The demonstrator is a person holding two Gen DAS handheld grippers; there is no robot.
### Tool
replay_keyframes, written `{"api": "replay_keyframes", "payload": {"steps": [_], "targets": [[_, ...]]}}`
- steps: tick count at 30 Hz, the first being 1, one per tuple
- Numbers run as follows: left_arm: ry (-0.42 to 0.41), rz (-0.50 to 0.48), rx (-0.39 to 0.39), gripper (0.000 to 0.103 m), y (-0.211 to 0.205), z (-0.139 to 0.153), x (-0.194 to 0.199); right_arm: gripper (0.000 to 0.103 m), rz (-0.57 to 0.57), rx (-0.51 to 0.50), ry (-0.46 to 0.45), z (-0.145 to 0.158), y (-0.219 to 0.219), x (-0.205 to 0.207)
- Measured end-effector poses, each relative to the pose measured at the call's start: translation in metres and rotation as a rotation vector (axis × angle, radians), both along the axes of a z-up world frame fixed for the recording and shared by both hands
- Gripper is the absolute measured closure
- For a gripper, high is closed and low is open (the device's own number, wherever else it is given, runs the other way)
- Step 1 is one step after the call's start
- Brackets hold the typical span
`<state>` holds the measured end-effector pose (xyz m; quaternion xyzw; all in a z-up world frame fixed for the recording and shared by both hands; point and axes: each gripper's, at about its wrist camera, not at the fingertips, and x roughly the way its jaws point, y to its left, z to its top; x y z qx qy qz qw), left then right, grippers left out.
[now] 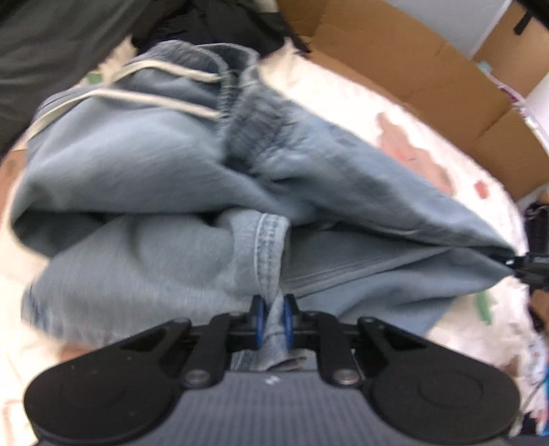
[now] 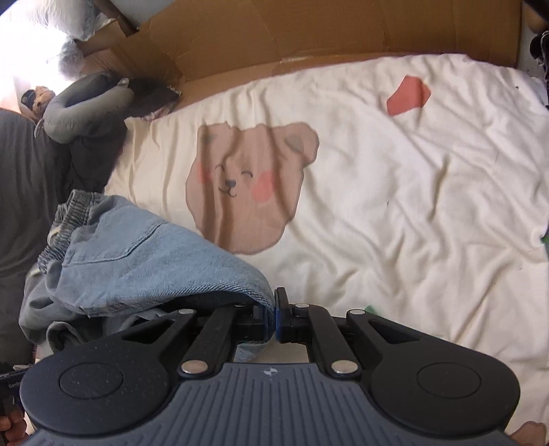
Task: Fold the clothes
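The left hand-held gripper (image 1: pixel 274 320) is being held low and level, pointed forward over the bed, and its blue-padded fingers (image 1: pixel 258 319) are being kept clamped together on a stitched hem of the light blue denim shorts (image 1: pixel 144 178). The pinched hem is seen rising straight up from between the pads, so the garment is hanging directly ahead of and above this tool. The elastic waistband with its pale drawstring (image 1: pixel 144 97) is lying at the far end of the garment, away from the fingers. At the right edge of the left wrist view, another corner of the shorts is being pulled taut toward the right hand-held gripper (image 1: pixel 530 266).

In the right wrist view, the right hand-held gripper (image 2: pixel 274 317) is being held level above the bedsheet (image 2: pixel 394 206), and it is likewise closed tight on a hemmed edge of the denim shorts (image 2: pixel 147 260). The cloth is being gripped right at the fingertips and is draping away to the left of the tool, with a back pocket and the gathered waistband turned toward the upper left. The garment is thus being held up between the two tools, over the near left part of the bed. A bear print (image 2: pixel 247 185) is showing on the cream sheet beyond the shorts, and flattened cardboard (image 2: pixel 343 31) is lying along the bed's far edge. The picture from the left wrist is being blurred.
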<state>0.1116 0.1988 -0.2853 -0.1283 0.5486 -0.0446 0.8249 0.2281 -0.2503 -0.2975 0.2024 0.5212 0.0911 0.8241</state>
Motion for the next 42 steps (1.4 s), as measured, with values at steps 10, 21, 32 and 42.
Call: {"api": "replay_keyframes", "payload": {"steps": [10, 21, 32, 42], "targets": [[-0.021, -0.209, -0.247, 0.091, -0.077, 0.015, 0.032, 0.101, -0.046, -0.065, -0.04, 0.029, -0.038, 0.003], [-0.019, -0.418, -0.442, 0.092, -0.158, 0.008, 0.047, 0.102, -0.067, -0.157, -0.068, 0.049, -0.066, 0.012], [0.023, -0.511, -0.497, 0.064, -0.157, 0.014, 0.036, 0.078, -0.066, -0.271, 0.019, 0.045, -0.077, 0.003], [0.02, -0.419, -0.458, 0.034, -0.12, 0.037, 0.036, 0.068, 0.106, -0.264, -0.037, 0.069, -0.02, -0.025]]}}
